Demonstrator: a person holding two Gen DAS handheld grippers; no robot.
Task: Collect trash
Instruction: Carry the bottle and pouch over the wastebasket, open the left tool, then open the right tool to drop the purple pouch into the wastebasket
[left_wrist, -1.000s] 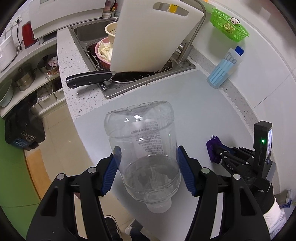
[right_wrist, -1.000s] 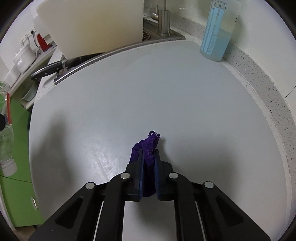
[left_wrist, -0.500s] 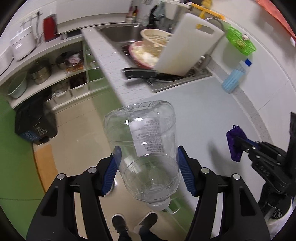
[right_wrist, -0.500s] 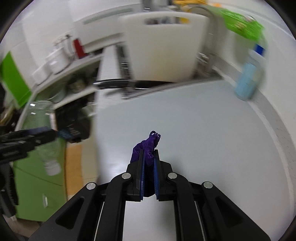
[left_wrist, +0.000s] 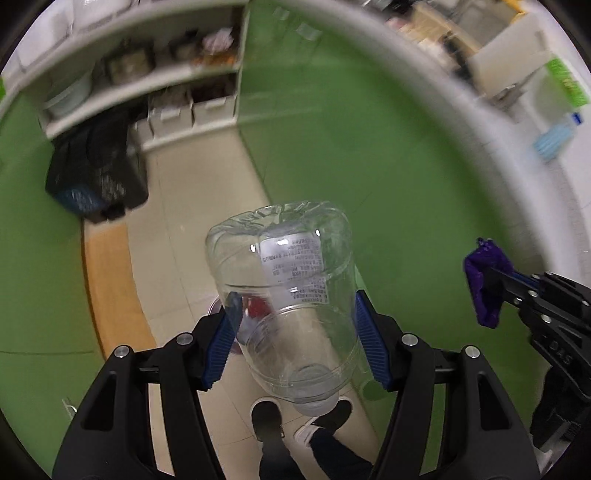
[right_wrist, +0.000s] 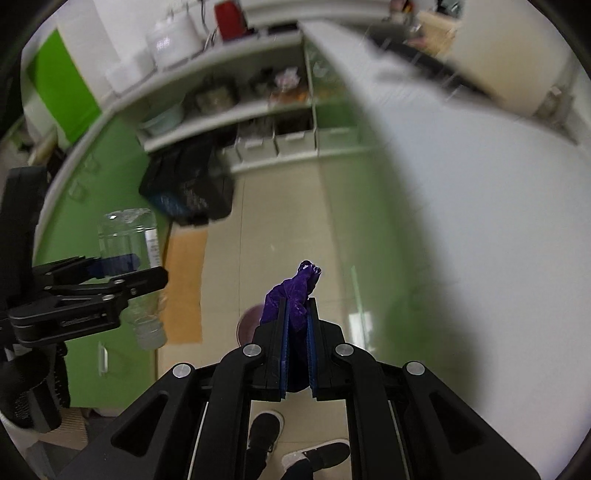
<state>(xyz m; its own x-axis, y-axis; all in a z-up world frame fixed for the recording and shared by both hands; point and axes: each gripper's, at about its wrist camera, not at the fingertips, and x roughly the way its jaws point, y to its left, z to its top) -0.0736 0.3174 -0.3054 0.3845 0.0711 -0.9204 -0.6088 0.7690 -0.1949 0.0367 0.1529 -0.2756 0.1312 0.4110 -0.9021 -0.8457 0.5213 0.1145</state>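
Above the floor (left_wrist: 177, 221) my left tool (left_wrist: 295, 332) is clamped on the clear bottle (left_wrist: 284, 280) — right tool (right_wrist: 295, 321) pinched on the purple wrapper (right_wrist: 291, 295).

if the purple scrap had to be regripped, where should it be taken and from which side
Judging by its pose, grip the purple scrap low on its bunched middle, where the right gripper already pinches it between flat pads, coming along its length from the tail end. The thin twisted tip sticking out past the fingertips looks too floppy to hold. The left gripper is occupied with the clear bottle.

both wrist views downward, sharing floor (left_wrist: 177, 206)
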